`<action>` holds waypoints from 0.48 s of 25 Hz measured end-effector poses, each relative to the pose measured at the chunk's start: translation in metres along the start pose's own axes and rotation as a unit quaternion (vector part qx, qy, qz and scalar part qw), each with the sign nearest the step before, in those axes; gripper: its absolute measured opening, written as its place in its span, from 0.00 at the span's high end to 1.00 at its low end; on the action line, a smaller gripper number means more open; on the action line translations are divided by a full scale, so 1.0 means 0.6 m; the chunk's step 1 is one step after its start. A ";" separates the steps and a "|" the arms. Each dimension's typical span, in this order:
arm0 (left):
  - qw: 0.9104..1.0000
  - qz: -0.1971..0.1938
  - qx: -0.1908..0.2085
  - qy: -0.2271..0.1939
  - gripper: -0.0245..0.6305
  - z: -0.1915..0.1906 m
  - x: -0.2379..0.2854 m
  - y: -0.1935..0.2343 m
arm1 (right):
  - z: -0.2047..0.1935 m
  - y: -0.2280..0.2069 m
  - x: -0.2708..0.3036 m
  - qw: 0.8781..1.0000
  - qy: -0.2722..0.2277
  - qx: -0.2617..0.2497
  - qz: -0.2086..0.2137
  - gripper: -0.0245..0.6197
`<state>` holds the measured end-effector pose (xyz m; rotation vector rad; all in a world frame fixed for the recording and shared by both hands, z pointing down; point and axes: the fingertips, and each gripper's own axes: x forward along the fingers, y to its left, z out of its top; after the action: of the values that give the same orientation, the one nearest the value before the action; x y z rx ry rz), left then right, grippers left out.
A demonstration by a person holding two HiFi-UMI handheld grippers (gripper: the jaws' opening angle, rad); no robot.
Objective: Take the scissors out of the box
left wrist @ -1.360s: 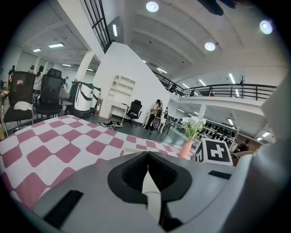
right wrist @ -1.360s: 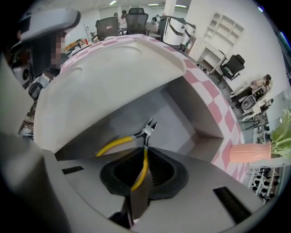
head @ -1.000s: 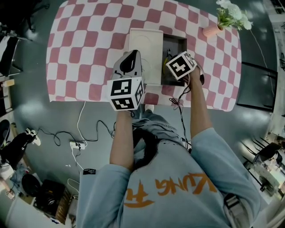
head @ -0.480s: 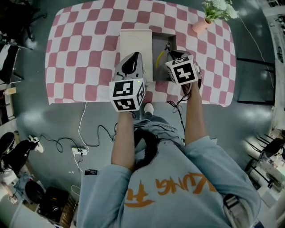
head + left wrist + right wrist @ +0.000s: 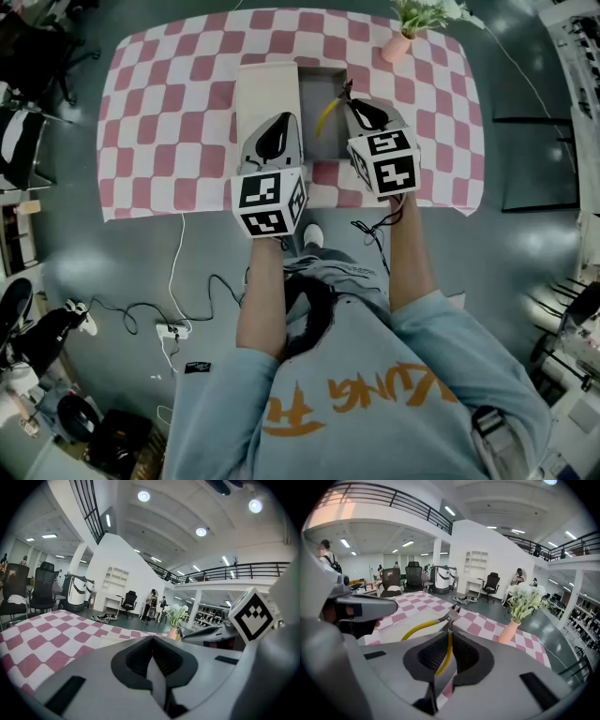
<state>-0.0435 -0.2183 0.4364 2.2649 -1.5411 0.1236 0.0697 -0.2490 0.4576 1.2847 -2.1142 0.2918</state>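
Note:
The yellow-handled scissors (image 5: 328,112) hang over the open grey box (image 5: 319,145), with my right gripper (image 5: 351,103) shut on one handle. In the right gripper view the scissors (image 5: 423,627) curve up out of the jaws of my right gripper (image 5: 449,641), their dark blades pointing away. My left gripper (image 5: 279,122) hovers over the box's white lid (image 5: 265,89), shut with nothing in it. In the left gripper view my left gripper (image 5: 152,644) shows its jaws pressed together, and the right gripper (image 5: 213,632) is at the right.
The box lies on a table with a pink and white checkered cloth (image 5: 169,112). A pink vase of white flowers (image 5: 397,45) stands at the far right corner. Cables and a power strip (image 5: 169,328) lie on the floor near the person's feet.
My right gripper has come up out of the box with the scissors, whose yellow handle now shows above the box. The left gripper has stayed over the lid.

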 end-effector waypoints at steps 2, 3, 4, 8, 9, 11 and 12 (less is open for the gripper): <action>1.000 0.002 0.005 -0.006 0.93 0.003 -0.011 -0.014 | 0.007 -0.006 -0.024 1.000 -0.024 0.012 -0.001 0.91; 1.000 0.003 0.007 -0.010 0.93 0.006 -0.017 -0.021 | 0.010 -0.009 -0.036 0.999 -0.035 0.016 -0.001 0.91; 1.000 0.004 0.009 -0.015 0.93 0.009 -0.023 -0.028 | 0.013 -0.011 -0.049 0.999 -0.046 0.019 -0.001 0.91; 0.999 0.010 0.024 -0.036 0.93 0.032 -0.046 -0.053 | 0.028 -0.019 -0.098 0.995 -0.093 0.031 0.002 0.91; 0.999 0.011 0.029 -0.042 0.93 0.040 -0.051 -0.060 | 0.032 -0.021 -0.110 0.994 -0.104 0.036 0.004 0.91; 0.998 0.012 0.041 -0.054 0.93 0.056 -0.063 -0.076 | 0.040 -0.022 -0.135 0.991 -0.127 0.046 0.010 0.91; 0.997 0.014 0.046 -0.061 0.93 0.065 -0.069 -0.083 | 0.045 -0.021 -0.148 0.989 -0.139 0.053 0.017 0.91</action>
<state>-0.0200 -0.1808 0.3752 2.3620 -1.6597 0.0660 0.0979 -0.2052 0.3800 1.4224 -2.3831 0.2552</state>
